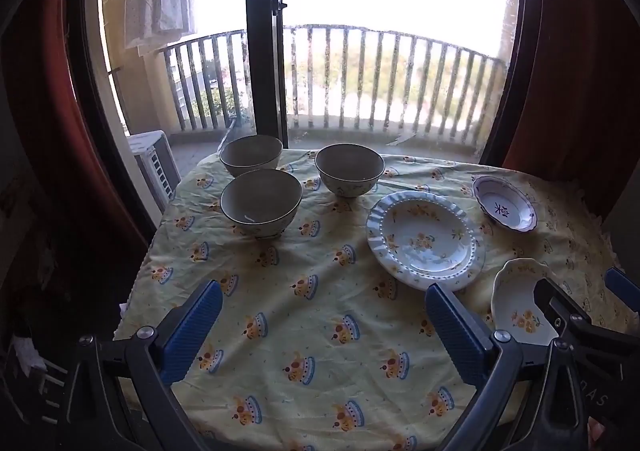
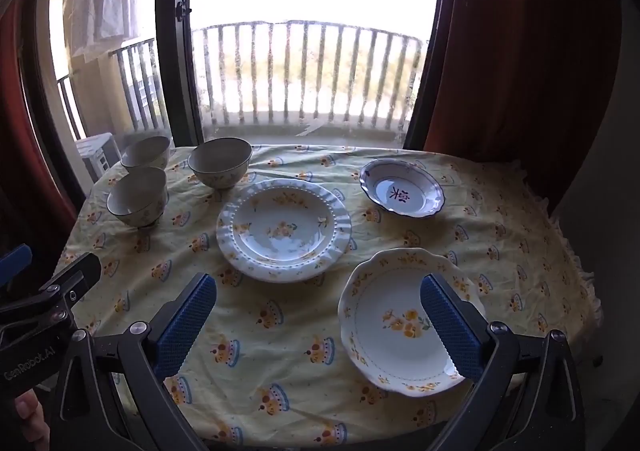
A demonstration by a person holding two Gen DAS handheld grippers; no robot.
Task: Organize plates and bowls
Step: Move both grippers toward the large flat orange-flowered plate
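Observation:
Three grey-brown bowls stand at the table's far left: one nearest [image 1: 261,199] [image 2: 137,195], one behind it [image 1: 251,153] [image 2: 146,152], one to the right [image 1: 349,173] [image 2: 219,161]. A ribbed floral plate [image 1: 426,238] [image 2: 284,229] lies in the middle. A small blue-rimmed dish [image 1: 505,207] [image 2: 402,187] lies at the far right. A scalloped floral plate [image 1: 516,301] [image 2: 396,325] lies near right. My left gripper [image 1: 324,327] is open above bare cloth. My right gripper [image 2: 318,321] is open, its right finger over the scalloped plate.
The round table wears a yellow printed cloth [image 1: 304,303] [image 2: 256,331]. Red curtains [image 2: 520,51] and a glass balcony door [image 1: 264,35] stand behind it. The table edge drops off on the left and right.

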